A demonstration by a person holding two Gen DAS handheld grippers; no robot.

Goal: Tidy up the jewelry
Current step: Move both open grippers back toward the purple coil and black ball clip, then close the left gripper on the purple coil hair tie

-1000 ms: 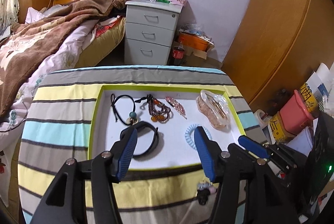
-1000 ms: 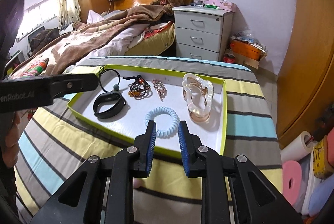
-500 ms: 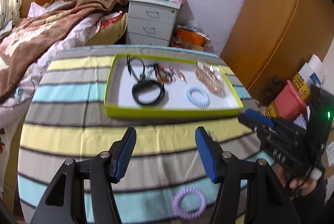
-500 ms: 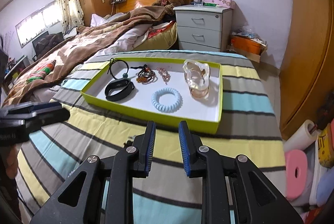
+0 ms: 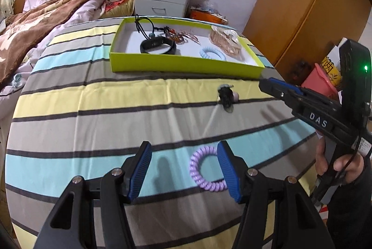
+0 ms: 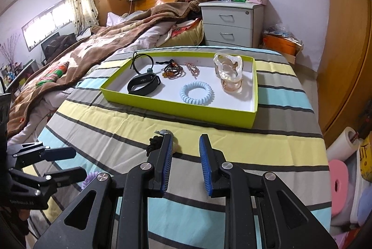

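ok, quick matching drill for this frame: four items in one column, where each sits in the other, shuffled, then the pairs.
Items
1. purple coil tie
2. blue coil tie
3. black band
4. clear claw clip

Places
A. tray, right end
B. striped cloth, between the left tongs
C. tray, left part
D. tray, near front wall, middle

Pairs: 1-B, 2-D, 3-C, 4-A

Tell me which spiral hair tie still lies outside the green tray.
The purple spiral hair tie, on the striped cloth; the light blue one is inside the tray.
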